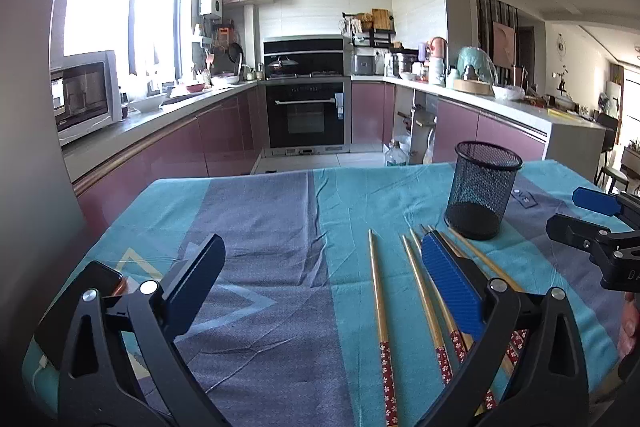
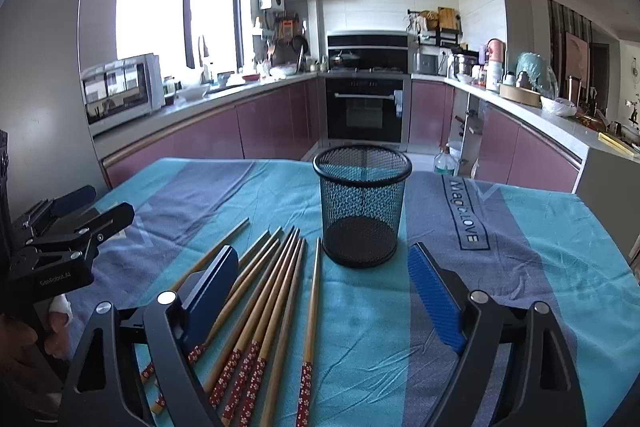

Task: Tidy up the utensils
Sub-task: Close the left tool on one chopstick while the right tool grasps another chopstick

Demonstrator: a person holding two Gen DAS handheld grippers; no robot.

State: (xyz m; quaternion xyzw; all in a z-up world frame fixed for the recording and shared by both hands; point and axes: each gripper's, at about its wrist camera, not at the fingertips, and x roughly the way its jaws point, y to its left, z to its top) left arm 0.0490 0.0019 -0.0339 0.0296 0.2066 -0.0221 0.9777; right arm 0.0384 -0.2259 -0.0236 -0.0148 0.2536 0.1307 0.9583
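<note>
Several wooden chopsticks (image 2: 272, 291) with red flowered ends lie fanned on the striped cloth, tips toward a black mesh cup (image 2: 362, 203) that stands upright and empty. My right gripper (image 2: 324, 291) is open just above the cloth; its left finger (image 2: 212, 291) covers part of the bundle, and one chopstick (image 2: 314, 291) lies between the fingers, untouched. In the left wrist view my left gripper (image 1: 324, 279) is open too, with bare cloth and one chopstick (image 1: 378, 291) between its fingers. Its right finger (image 1: 452, 283) hides part of the other chopsticks (image 1: 424, 291). The cup (image 1: 482, 187) stands beyond.
The teal and grey-blue tablecloth (image 2: 520, 267) ends at the far table edge, with pink kitchen cabinets and an oven behind it. A dark flat device (image 1: 80, 307) lies at the near left. Each gripper shows in the other's view: right gripper (image 1: 576, 213), left gripper (image 2: 98, 207), held by a hand (image 2: 24, 339).
</note>
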